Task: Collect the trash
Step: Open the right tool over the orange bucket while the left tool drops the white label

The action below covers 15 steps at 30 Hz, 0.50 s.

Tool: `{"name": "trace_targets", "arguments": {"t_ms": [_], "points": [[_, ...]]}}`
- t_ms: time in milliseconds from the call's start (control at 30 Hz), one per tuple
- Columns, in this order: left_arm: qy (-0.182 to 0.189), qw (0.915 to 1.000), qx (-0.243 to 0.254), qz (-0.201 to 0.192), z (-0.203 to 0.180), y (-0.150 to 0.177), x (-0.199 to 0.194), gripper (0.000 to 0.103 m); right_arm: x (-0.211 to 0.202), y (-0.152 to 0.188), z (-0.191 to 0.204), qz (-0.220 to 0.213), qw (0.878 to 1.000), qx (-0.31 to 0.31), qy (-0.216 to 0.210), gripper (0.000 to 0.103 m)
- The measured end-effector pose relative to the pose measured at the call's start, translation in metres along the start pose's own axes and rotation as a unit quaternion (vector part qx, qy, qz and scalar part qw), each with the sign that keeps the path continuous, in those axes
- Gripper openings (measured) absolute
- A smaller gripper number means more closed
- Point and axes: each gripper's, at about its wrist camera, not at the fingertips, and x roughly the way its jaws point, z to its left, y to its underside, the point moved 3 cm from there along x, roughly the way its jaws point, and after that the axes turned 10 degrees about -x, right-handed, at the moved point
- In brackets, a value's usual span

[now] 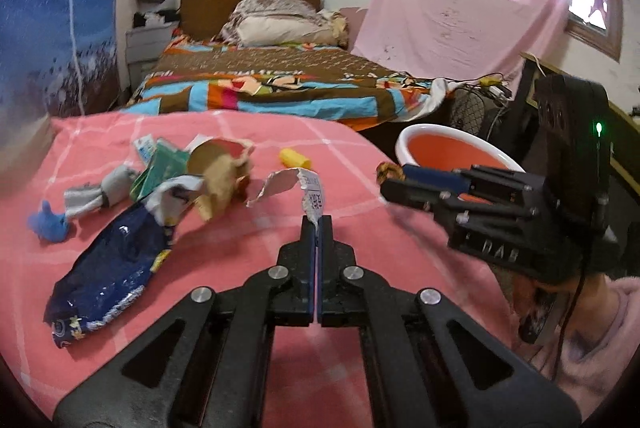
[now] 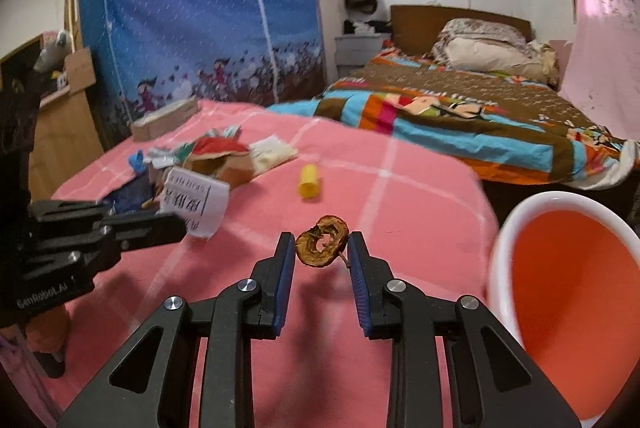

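Right wrist view: the right gripper (image 2: pixel 321 249) holds a dried brown fruit slice (image 2: pixel 321 246) squarely between its blue pads, one pad on each side, the ring clear above the pink checked bedcover (image 2: pixel 400 188).
Right jaws: grasping the fruit slice, set only as wide as the slice.
Bin: an orange bin with a white rim (image 2: pixel 496 248) stands at the right, just beside the bedcover's edge, near the slice.
Left wrist view: the left gripper (image 1: pixel 317 224) pinches a torn white paper label (image 1: pixel 310 194) right at its fingertips; the paper curls up and away beyond the tips.
Left jaws: clenched on the label, pads pressed together.
Label seen from the right: printed white paper (image 2: pixel 196 202) sticks out past the left gripper's tip at the left.
Pile: far left on the bedcover lie a dark blue snack bag (image 1: pixel 108 268), a torn brown paper cup (image 1: pixel 220 168), green packaging (image 1: pixel 160 166) and a small blue scrap (image 1: pixel 48 222), touching or overlapping one another.
Loose piece: a yellow cap (image 2: pixel 309 181) lies alone, between the pile and the bin.
Far side: a bed with a colourful quilt (image 2: pixel 460 116).
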Motion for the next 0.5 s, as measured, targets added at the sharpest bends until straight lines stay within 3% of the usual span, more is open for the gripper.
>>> {"name": "trace_targets", "arguments": {"t_ms": [200, 367, 500], "points": [[-0.001, 0.9988, 0.028, -0.040, -0.027, -0.010, -0.003, 0.004, -0.035, -0.002, -0.023, -0.064, 0.997, 0.018, 0.039, 0.025], [0.023, 0.9950, 0.055, -0.080, -0.066, -0.031, 0.000, 0.004, -0.074, -0.003, -0.048, -0.121, 0.987, 0.030, 0.096, 0.025], [0.044, 0.9918, 0.085, -0.085, -0.098, -0.040, 0.008, 0.004, -0.097, 0.001, -0.075, -0.143, 0.979, 0.059, 0.133, 0.025]]}}
